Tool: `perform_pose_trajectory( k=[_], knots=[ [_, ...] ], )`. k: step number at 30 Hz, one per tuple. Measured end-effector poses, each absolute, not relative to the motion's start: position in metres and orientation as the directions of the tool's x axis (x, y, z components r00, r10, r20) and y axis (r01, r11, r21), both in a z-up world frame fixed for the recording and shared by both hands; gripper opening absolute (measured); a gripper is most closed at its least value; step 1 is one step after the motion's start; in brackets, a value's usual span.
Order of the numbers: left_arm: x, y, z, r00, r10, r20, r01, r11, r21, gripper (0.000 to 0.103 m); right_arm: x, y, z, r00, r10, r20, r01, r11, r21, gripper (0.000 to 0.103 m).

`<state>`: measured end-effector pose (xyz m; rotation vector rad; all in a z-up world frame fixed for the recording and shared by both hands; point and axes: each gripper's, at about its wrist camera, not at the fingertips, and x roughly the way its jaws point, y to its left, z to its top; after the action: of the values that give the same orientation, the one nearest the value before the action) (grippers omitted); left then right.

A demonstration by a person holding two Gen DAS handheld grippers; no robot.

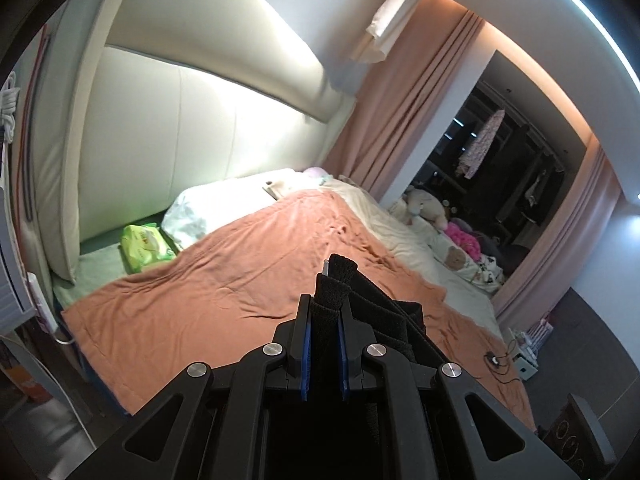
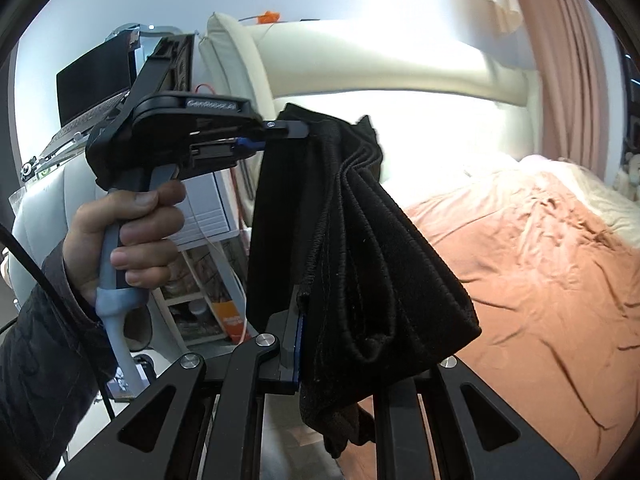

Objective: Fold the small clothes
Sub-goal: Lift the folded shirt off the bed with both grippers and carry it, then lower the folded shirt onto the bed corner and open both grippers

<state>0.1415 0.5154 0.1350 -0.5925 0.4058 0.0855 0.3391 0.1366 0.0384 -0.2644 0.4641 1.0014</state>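
Note:
A black knit garment [image 2: 360,240] hangs in folds above the bed, stretched between both grippers. In the left wrist view my left gripper [image 1: 325,308] is shut on one bunched edge of the garment [image 1: 380,316], which trails off to the right between the blue pads [image 1: 305,344]. The right wrist view shows my right gripper [image 2: 320,328] shut on the lower edge, the cloth draping over and hiding its right finger. A person's hand [image 2: 132,232] holds the left gripper [image 2: 298,130] up at the left, clamped on the garment's top edge.
An orange sheet [image 1: 240,264] covers the bed below. Near the padded headboard lie a white pillow [image 1: 216,208] and a green wipes pack [image 1: 144,248]. Stuffed toys [image 1: 428,204] line the far side by pink curtains. A cabled device [image 1: 494,360] rests on the sheet. White shelves [image 2: 208,208] stand left.

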Motion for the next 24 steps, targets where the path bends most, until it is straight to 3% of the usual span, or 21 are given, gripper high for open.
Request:
perform_pose_trajectory(
  k=[10, 24],
  knots=[
    [0.197, 0.565, 0.096, 0.883, -0.008, -0.469, -0.259, 0.826, -0.501, 0.011, 0.384, 0.163, 0.006, 0.395, 0.754, -0.524, -0.850, 0.516, 0.102, 0.009],
    [0.304, 0.600, 0.035, 0.816, 0.026, -0.577, -0.349, 0.818, -0.457, 0.011, 0.485, 0.155, -0.030, 0.466, 0.648, -0.602, -0.806, 0.592, 0.013, 0.009]
  ],
)
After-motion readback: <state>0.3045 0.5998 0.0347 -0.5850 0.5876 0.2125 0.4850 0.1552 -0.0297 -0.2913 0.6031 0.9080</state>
